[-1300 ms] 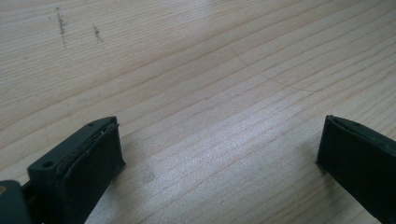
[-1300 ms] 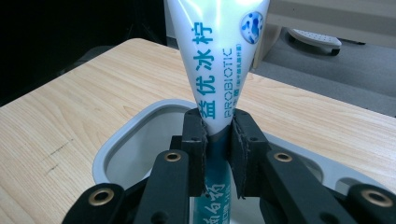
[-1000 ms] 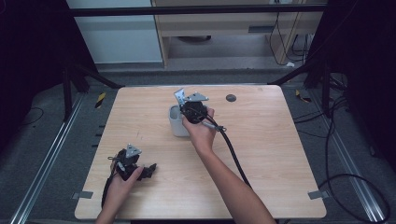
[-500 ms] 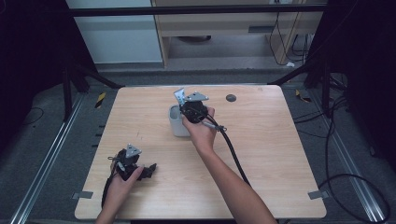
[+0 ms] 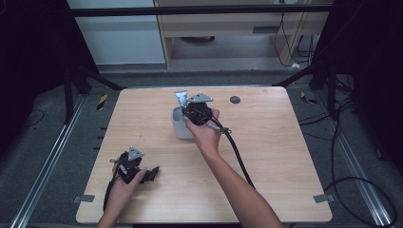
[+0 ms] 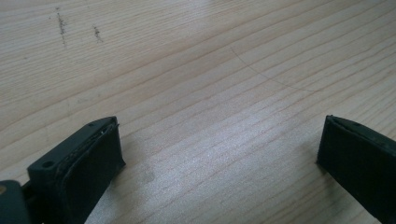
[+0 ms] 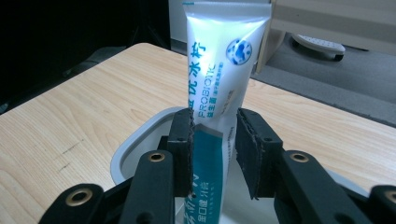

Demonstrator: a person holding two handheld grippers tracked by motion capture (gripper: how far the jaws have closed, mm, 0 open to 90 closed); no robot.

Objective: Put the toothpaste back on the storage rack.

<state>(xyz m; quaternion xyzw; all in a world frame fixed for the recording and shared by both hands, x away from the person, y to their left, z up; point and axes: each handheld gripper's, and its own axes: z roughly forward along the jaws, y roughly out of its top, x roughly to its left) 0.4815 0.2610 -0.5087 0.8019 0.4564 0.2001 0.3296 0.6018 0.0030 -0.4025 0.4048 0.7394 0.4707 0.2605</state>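
A white and teal tube [image 7: 219,60] stands upright in a light grey cup [image 7: 135,144] at the table's back middle. My right gripper [image 7: 215,135] straddles the tube's lower part. Its jaws have just been opening; the pads stand close on both sides, with a thin gap at the right pad. In the high view the right gripper [image 5: 186,107] sits over the cup [image 5: 179,128], and the tube [image 5: 180,99] pokes up behind it. My left gripper [image 5: 151,172] rests at the front left in the person's hand. The left gripper [image 6: 219,149] is open wide over bare wood.
The wooden table [image 5: 285,142] has a small dark round mark [image 5: 235,99] at the back right of the cup. The right gripper's black cable [image 5: 237,156] trails along the forearm toward the front edge. Dark floor and metal frame rails surround the table.
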